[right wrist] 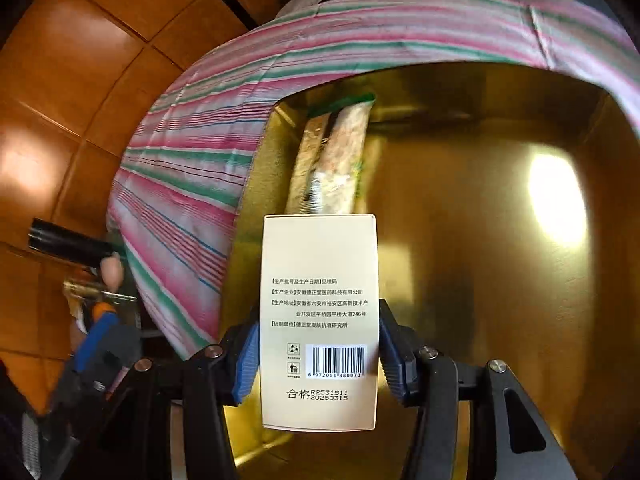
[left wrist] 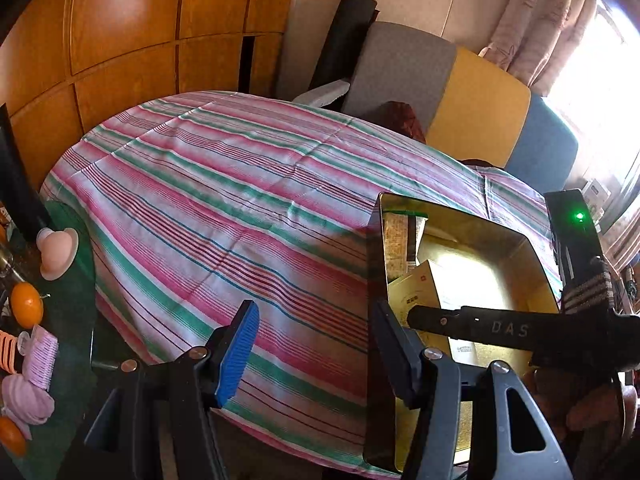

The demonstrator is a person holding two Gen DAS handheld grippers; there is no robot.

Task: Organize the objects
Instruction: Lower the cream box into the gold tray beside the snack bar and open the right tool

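Right gripper [right wrist: 318,354] clasps cream carton [right wrist: 319,320] over gold box [right wrist: 500,240]; left gripper [left wrist: 316,356] gapes empty.

Glossy gold box [right wrist: 500,280]; matt cardboard carton [right wrist: 319,264]; striped woven cloth [left wrist: 224,200].

**Lighting and picture quality**

Daylight floods in from the window [left wrist: 600,60], blown out to white. A bright glare patch sits on the gold box [right wrist: 556,196] floor. The wooden panels [left wrist: 128,40] carry soft reflections. Both views bend strongly and darken at the corners; the packet [right wrist: 340,160] inside is blurred.
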